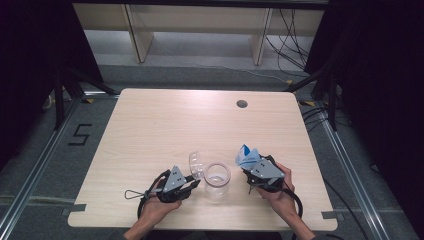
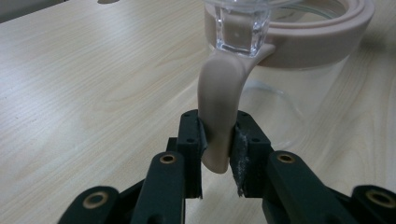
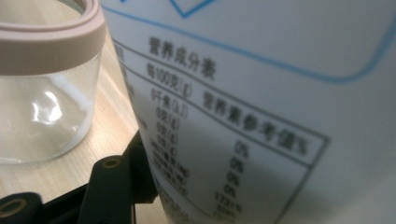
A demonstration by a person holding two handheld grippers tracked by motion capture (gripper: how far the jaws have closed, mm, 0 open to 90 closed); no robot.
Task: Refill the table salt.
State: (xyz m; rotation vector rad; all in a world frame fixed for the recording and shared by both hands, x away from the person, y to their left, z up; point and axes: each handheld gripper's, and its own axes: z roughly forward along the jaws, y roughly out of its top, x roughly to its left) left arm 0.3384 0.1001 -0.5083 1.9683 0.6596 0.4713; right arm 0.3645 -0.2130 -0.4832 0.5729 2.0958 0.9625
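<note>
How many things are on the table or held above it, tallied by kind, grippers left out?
Clear glass jars with a beige rim band: 1
Clear hinged lids, open, on a beige strap: 1
White and blue printed pouches: 1
Total: 3

A light wooden table [image 1: 150, 130] fills the centre of the high view, with a round dark hole [image 1: 242, 104] toward its upper right. Cables [image 1: 292, 35] hang at the upper right, and a floor marking [image 1: 80, 135] lies at the left.
</note>
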